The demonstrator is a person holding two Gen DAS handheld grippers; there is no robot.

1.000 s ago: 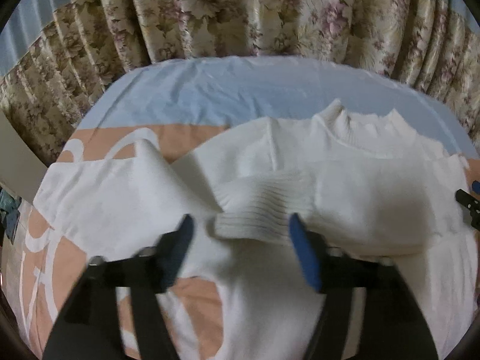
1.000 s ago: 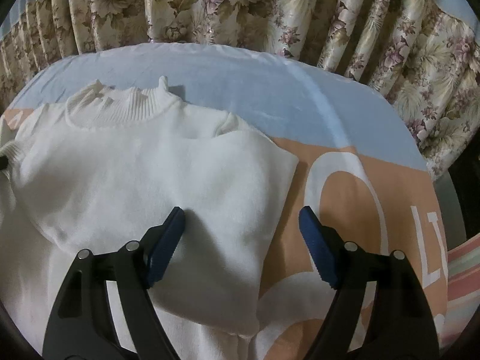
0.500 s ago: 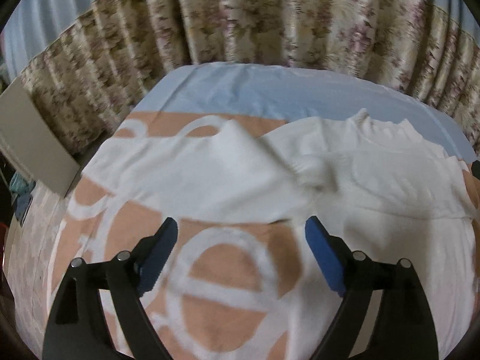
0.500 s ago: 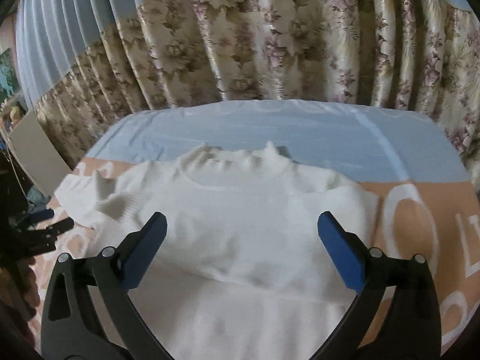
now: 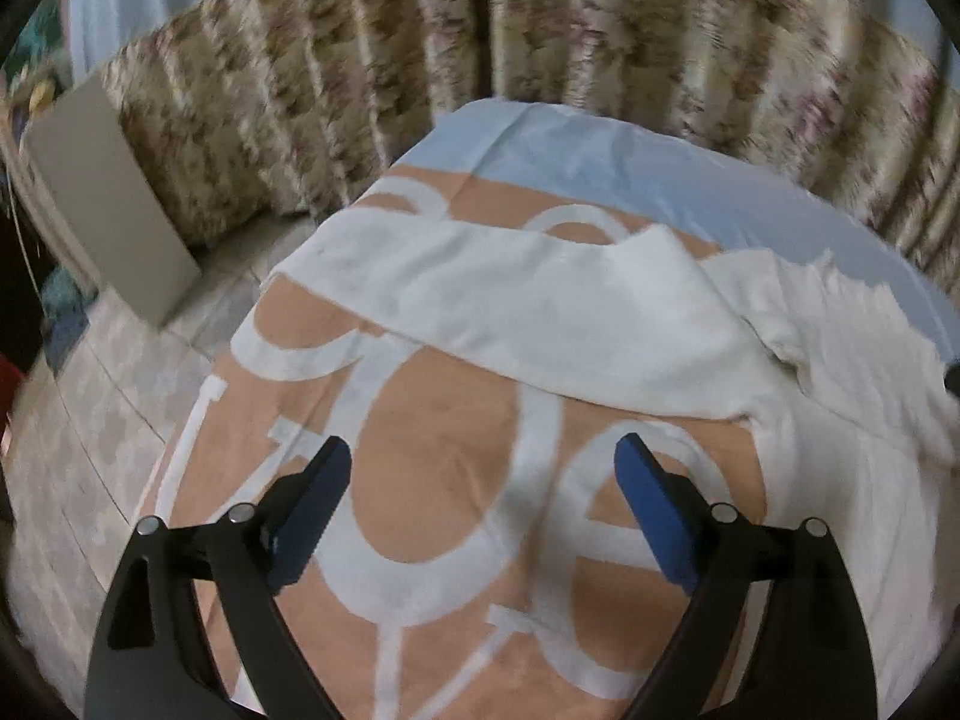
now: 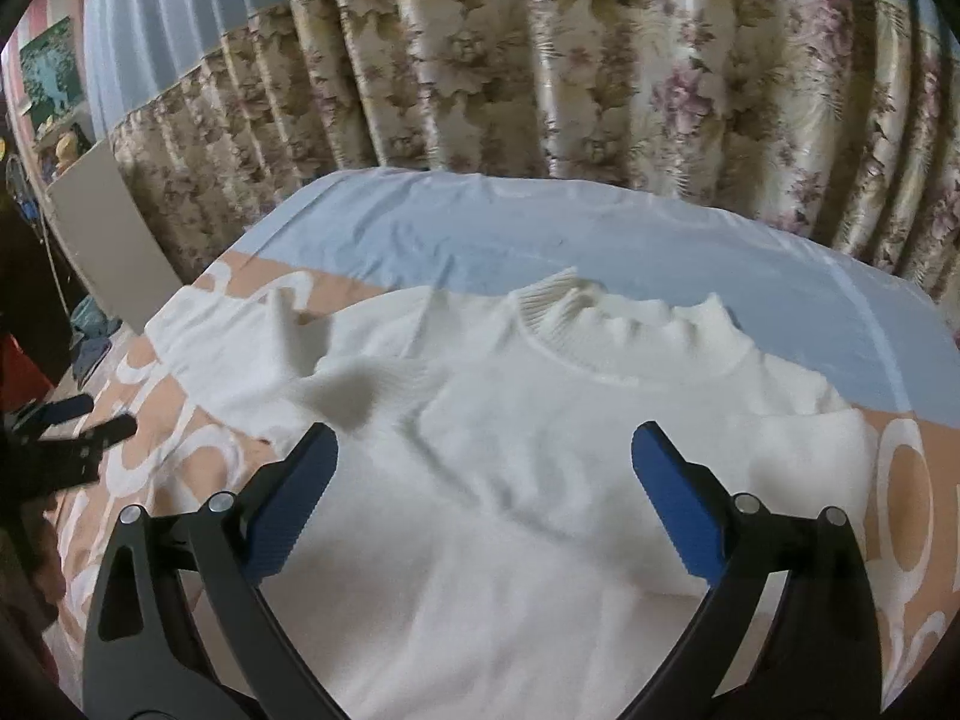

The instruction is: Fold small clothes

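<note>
A white knit sweater (image 6: 540, 480) lies flat on a bed covered by a bedsheet (image 6: 480, 228) that is pale blue at the far end and peach with large white letters nearer the cameras. The letters are too cropped and bent by the lens to read as a word. No container shows in either view.

In the right wrist view the sweater's ribbed collar (image 6: 630, 330) points toward the floral curtain (image 6: 540, 60), one sleeve (image 6: 372, 390) is folded across the chest with its ribbed cuff on top, and the other side is tucked under at the right edge. The right gripper (image 6: 483, 492) hangs above the sweater's body, its blue pads spread wide with nothing between them; its jaws have just been opening. A second ago those pads sat low on the folded right side of the garment; now the whole sweater is in frame.

The left gripper (image 5: 483, 504) is also spread, nothing between its pads, and hovers over bare peach sheet beside the sweater (image 5: 600, 324); it too has just been opening. A second ago its pads flanked the ribbed cuff; now the cuff lies well ahead of them. It also appears at the left edge of the right wrist view. A grey board (image 5: 108, 204) leans by the curtain, on a tiled floor (image 5: 90, 420)
</note>
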